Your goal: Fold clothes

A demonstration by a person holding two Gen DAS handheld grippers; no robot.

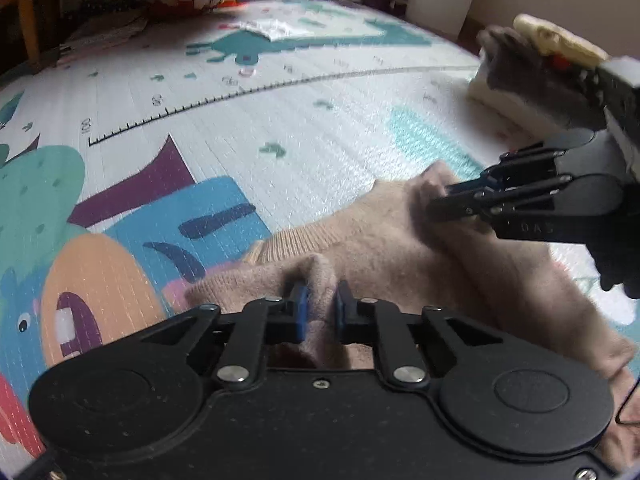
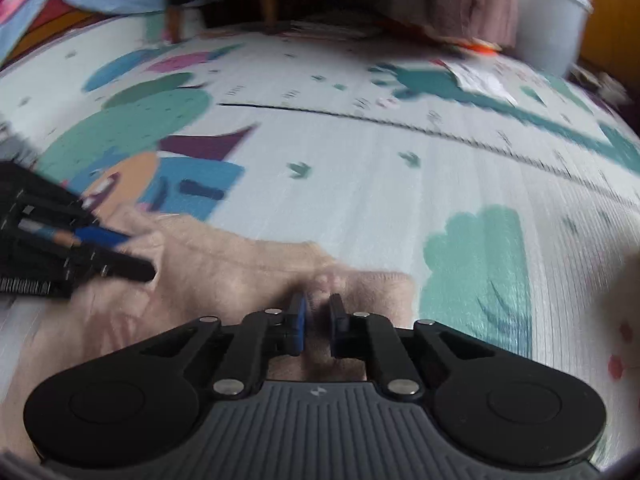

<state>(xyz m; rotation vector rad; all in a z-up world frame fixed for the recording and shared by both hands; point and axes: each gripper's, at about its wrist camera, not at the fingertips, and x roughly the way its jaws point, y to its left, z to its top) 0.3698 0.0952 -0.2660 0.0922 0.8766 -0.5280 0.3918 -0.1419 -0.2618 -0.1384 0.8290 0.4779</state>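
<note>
A beige knit sweater [image 1: 384,236] lies bunched on the patterned play mat [image 1: 280,112]. My left gripper [image 1: 322,298] is shut on a raised fold of the sweater near its ribbed hem. In the left wrist view, my right gripper [image 1: 440,204] comes in from the right and pinches the sweater's far edge. In the right wrist view, the right gripper [image 2: 318,308] is shut on a ridge of the sweater [image 2: 240,264], and the left gripper [image 2: 136,254] grips the cloth at the left. The picture is blurred by motion.
A folded stack of cream and grey clothes [image 1: 516,76] sits at the mat's right edge. A white cloth [image 1: 276,28] lies far back on the mat. A white bin [image 2: 552,16], chair legs [image 2: 176,12] and hanging fabric stand beyond the mat.
</note>
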